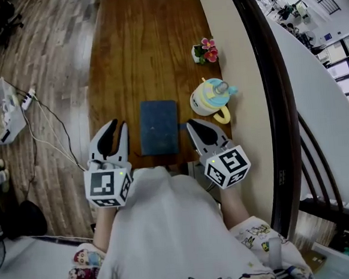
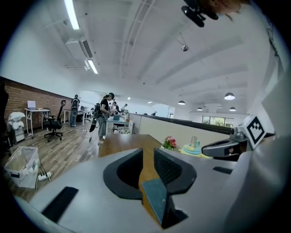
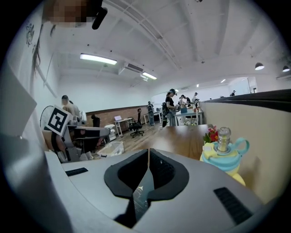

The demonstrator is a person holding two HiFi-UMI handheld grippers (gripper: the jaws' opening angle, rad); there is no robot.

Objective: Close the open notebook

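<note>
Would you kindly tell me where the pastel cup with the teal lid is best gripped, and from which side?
Probably by its yellow handle, coming from the person's side with the right gripper. The cup stands upright, its body looks wide for the jaws, and the handle sticks out toward that gripper, clear of the notebook.

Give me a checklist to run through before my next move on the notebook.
1. Notebook closed: ok, it lies flat with its blue cover shut.
2. Left hand-held gripper empty: ok, jaws slightly apart, nothing between them.
3. Right hand-held gripper empty: ok, jaws together.
4. Both grippers off the notebook: ok, one at each side.
5. Yellow cup and flower pot upright: ok, they stand beyond the notebook.
</note>
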